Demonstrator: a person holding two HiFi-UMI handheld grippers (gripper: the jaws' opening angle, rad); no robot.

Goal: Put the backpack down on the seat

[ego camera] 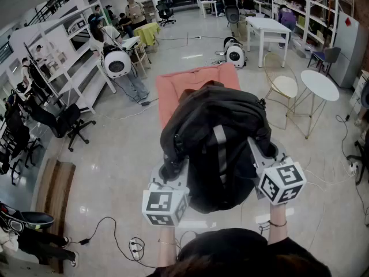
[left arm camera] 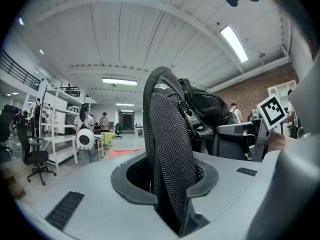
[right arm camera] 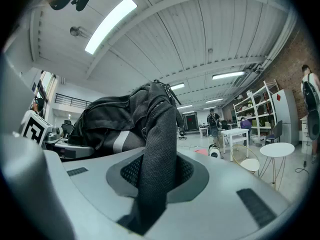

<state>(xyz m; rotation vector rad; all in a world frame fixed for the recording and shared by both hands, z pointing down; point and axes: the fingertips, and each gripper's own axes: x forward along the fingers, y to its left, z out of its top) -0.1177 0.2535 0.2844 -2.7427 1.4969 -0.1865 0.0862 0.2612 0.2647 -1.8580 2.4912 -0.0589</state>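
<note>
Head view: a black backpack (ego camera: 216, 137) is held up, with a pink seat (ego camera: 193, 79) just beyond it. The left gripper (ego camera: 173, 172) and right gripper (ego camera: 266, 157) each pinch one of its mesh straps (left arm camera: 170, 149).

L claw (ego camera: 173, 167): grey shell, L cube (ego camera: 165, 204) b&w sq markers | R claw (ego camera: 266, 152): same grey, R cube (ego camera: 282, 181) b&w | person: black top (ego camera: 300, 259), thin band (ego camera: 277, 223) on R wrist

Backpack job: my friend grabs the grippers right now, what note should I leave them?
Left gripper: shut on one strap.
Right gripper: shut on the other strap.
Backpack: held up off the floor, at the near end of the pink seat.
Done: backpack picked up.
Left: lower it onto the seat, then open both grippers.
</note>
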